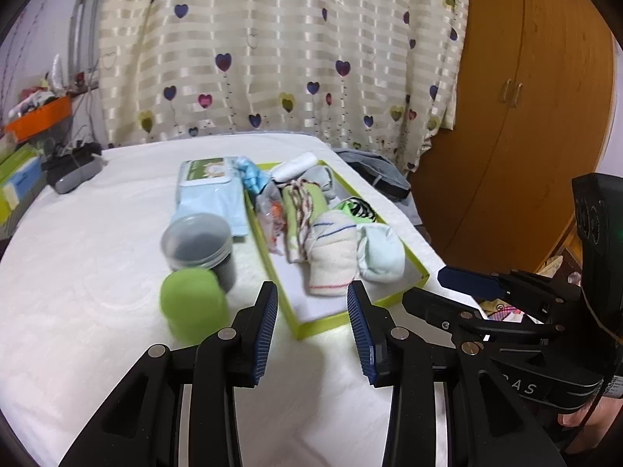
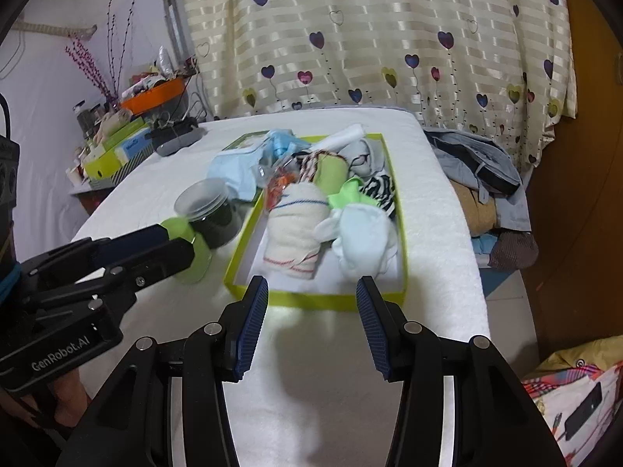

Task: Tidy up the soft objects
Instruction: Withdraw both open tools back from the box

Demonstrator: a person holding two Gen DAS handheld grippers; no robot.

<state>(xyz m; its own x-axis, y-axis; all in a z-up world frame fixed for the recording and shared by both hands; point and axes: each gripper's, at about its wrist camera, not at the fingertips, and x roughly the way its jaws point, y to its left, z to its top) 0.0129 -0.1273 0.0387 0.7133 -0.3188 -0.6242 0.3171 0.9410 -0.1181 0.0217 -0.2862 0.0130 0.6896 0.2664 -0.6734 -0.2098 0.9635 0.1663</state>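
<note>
Though hidden elsewhere, phone (image 2: 583, 411) rightward.

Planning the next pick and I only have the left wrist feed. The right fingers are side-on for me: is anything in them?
Observer: No. The right gripper has its fingers apart with nothing between them, just short of the green box's near rim.
Operator: What's past the bed's right edge?
Observer: A clothes pile sits beside the bed, with brown fabric under the grey jacket.
Operator: Anything nearer us on that side?
Observer: Patterned fabric at lower right, with what looks like a dark phone lying on it.
</note>
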